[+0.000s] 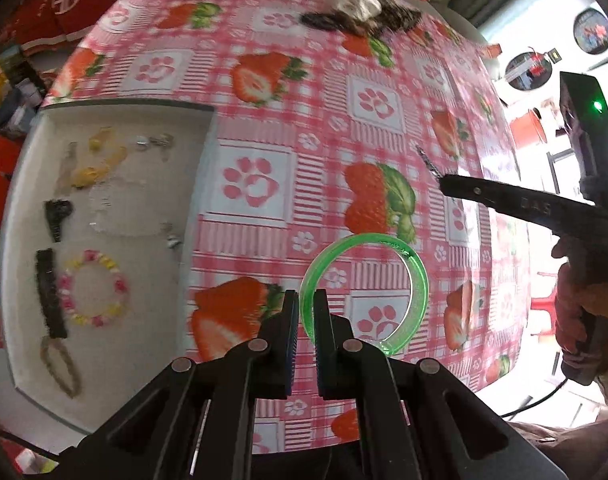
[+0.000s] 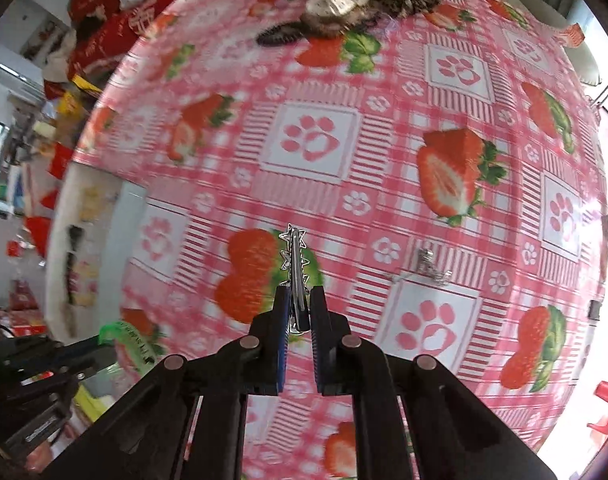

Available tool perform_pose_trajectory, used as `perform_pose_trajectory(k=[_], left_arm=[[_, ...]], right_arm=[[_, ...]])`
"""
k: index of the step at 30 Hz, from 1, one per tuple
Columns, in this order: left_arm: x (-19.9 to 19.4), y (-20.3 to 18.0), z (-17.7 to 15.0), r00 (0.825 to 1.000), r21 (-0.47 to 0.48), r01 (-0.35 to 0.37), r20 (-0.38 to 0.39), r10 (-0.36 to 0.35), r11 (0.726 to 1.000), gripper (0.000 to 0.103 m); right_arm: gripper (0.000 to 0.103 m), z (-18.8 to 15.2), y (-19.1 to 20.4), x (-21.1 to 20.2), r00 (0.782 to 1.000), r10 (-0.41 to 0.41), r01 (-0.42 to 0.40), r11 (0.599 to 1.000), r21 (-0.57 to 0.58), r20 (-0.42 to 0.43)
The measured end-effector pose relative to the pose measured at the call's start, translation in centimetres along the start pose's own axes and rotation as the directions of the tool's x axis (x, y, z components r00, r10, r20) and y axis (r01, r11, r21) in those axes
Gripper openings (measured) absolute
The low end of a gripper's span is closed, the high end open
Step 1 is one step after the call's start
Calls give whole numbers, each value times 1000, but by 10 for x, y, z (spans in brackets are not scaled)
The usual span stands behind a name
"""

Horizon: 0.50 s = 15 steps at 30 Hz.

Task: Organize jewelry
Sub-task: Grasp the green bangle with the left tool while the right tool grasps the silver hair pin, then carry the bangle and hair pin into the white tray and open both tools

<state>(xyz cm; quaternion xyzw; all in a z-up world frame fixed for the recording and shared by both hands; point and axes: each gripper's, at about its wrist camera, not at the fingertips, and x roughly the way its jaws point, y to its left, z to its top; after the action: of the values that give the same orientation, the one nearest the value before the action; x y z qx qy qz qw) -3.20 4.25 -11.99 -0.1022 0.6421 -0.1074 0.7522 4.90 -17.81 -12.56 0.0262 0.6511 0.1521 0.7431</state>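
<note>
Left wrist view: left gripper [image 1: 305, 322] clamped on the rim of a green bangle [image 1: 418, 280], ring hanging clear above the worktop [image 1: 384, 60], likely gripped on edge so it can be dropped flat. White tray [image 1: 152, 280] at 9 o'clock already holds a bead bracelet [image 1: 94, 288], a black clip [image 1: 50, 294], yellow pieces [image 1: 96, 160], so that is probably the sorting spot. Right gripper [image 1: 444, 180] at 3 o'clock, a hand [image 1: 588, 320] on its handle, thin metal piece at its tip

Right wrist view: right gripper [image 2: 298, 308] closed on a silver star hair clip [image 2: 294, 264], held by its base end, stars sticking forward, off the surface. Another small silver piece [image 2: 426, 266] lies loose at 3 o'clock, still to sort. Tray edge at 9 o'clock

Surface: glossy pink strawberry and paw-print cloth; dark hair things [image 2: 368, 0] piled at 12 o'clock. Cluttered room, red items around
</note>
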Motion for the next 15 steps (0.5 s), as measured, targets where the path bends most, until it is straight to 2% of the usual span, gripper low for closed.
perform_pose_trajectory(k=[9, 15], left_arm=[[-38, 51, -15, 996, -132, -48, 66, 57, 990, 13], [-48, 93, -40, 992, -226, -94, 65, 111, 970, 13]], right_arm=[[11, 20, 68, -3, 994, 111, -110, 989, -98, 7], [11, 25, 140, 11, 982, 183, -188, 955, -231, -43]])
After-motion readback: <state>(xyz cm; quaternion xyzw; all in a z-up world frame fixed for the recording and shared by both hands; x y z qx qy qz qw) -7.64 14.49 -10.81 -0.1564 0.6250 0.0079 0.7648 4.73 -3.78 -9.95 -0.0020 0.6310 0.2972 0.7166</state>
